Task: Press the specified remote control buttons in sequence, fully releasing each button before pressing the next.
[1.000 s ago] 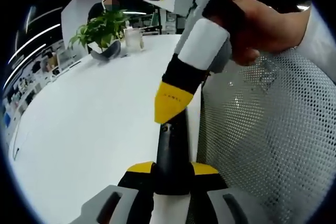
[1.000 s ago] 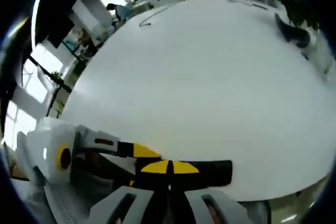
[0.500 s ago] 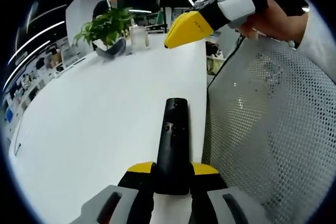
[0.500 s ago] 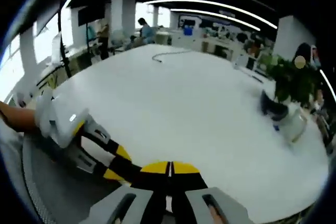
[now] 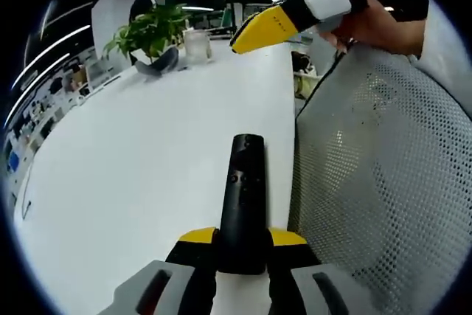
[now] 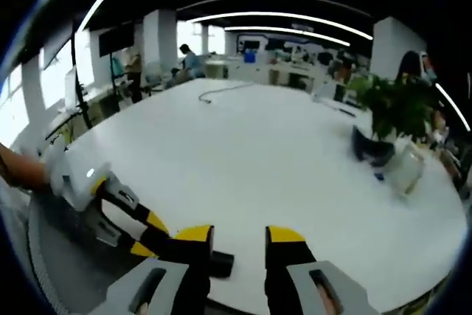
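Remote (image 5: 241, 204) clamped in left hand-held gripper (image 5: 241, 237); no legible markings.

Each hand-held gripper is pale grey plastic. The left hand-held gripper (image 5: 242, 245) has black jaws capped with yellow tips. The right hand-held gripper (image 6: 240, 245) matches.

I see a black remote control (image 5: 241, 201) clamped between my left gripper (image 5: 241, 245)'s yellow-tipped black jaws, whose bases are grey. It lies near the edge of a plain white table (image 5: 133, 160). My right gripper (image 5: 267, 27) shows a yellow tip, then black and white bands. A white mesh chair back (image 5: 376, 182) carries a fine dotted pattern. At the table's far edge stands a green plant (image 5: 151, 29) in a dark grey pot (image 5: 157, 62).
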A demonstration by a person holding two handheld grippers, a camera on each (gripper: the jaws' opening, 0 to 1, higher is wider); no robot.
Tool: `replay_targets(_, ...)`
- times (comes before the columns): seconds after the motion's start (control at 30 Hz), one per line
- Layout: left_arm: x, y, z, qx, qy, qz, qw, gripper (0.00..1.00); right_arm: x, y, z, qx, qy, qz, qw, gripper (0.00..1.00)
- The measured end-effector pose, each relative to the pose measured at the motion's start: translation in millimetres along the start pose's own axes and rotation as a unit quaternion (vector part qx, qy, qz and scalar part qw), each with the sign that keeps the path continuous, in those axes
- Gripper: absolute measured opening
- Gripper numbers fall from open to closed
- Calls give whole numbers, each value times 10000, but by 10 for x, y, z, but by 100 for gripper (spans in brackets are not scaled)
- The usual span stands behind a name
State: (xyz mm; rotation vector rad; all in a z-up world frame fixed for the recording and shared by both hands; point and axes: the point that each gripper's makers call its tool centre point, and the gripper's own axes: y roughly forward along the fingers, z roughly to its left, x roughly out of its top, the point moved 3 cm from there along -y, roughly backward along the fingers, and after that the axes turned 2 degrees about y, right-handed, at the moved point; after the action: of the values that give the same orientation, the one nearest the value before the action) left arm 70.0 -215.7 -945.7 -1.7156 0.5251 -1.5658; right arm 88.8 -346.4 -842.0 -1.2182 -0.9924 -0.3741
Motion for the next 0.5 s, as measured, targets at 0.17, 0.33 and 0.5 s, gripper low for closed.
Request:
replay_targets(0.17,0,17,73,35,-44,141,9999,25,-83,25,-109,-217,185,17,9996,31)
replay_targets(0.33,12,17,132,-31,13,220,9998,24,-35,2,-39,-125,38,-167,9998,39)
replay_targets(0.5,39,22,231,-88,59,249,9996,24,-14,-12,-53,-135,-9,-264,9996,46)
